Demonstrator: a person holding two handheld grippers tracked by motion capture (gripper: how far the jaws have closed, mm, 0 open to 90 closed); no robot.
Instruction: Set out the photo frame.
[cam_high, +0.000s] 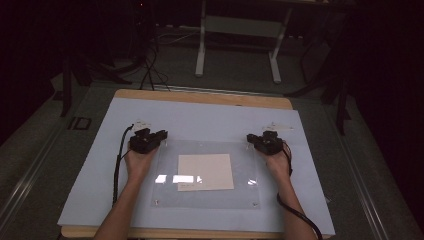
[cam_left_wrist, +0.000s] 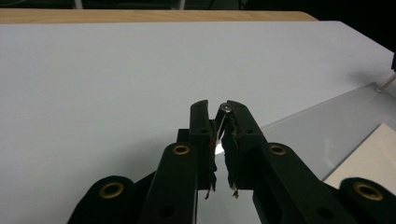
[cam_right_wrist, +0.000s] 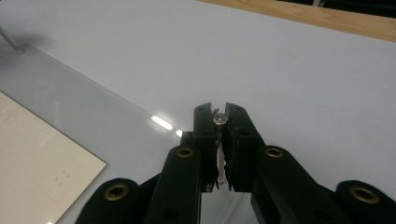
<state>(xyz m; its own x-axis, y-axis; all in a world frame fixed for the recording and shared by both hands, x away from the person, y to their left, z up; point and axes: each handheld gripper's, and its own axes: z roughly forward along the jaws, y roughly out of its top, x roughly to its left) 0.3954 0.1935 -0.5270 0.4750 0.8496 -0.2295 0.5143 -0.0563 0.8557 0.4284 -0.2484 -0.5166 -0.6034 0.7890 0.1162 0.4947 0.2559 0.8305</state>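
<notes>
A clear sheet (cam_high: 210, 175) lies on the white mat (cam_high: 100, 170) covering my bench (cam_high: 200, 97), with a beige card (cam_high: 205, 171) under its middle. My left gripper (cam_high: 148, 139) sits at the sheet's far left corner, my right gripper (cam_high: 264, 141) at its far right. Each gripper view shows what the high view cannot: both jaws nearly closed on a small silver pin (cam_left_wrist: 225, 108), and likewise a pin (cam_right_wrist: 220, 119) on the right. Table legs (cam_high: 201, 40) stand beyond the bench.
</notes>
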